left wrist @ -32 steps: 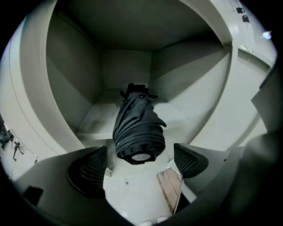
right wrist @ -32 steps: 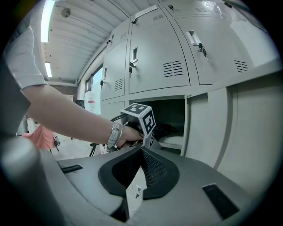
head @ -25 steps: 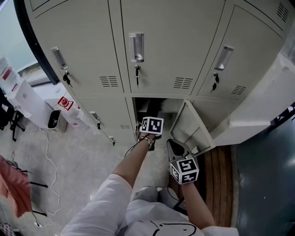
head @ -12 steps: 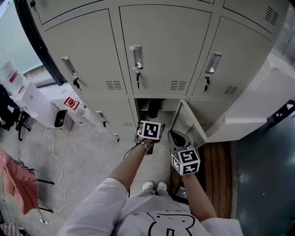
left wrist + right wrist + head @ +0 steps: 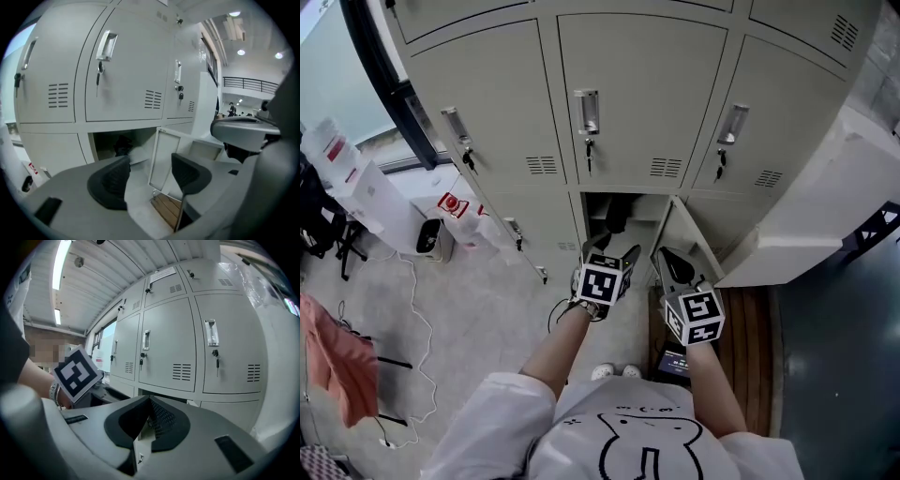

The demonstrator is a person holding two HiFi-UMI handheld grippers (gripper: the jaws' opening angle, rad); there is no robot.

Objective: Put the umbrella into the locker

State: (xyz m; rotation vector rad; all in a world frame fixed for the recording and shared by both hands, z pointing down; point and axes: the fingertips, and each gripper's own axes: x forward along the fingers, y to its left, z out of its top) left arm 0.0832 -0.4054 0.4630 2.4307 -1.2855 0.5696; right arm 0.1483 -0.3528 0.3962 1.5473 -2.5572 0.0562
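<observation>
Arms extended toward locker (image 5: 637, 214): left hand-held gripper (image 5: 614, 251) (empty) half-open, just narrowing; right hand-held gripper (image 5: 667, 256) closed.

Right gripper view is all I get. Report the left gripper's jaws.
Observer: The left gripper has its jaws apart with nothing between them; they have just been closing.
Operator: Check the locker for the umbrella.
Observer: A dark thing sits inside the open lower compartment. It is probably the umbrella, but too dim to confirm.
Operator: Give me the door.
Observer: The door stands swung out on the compartment's right side.
</observation>
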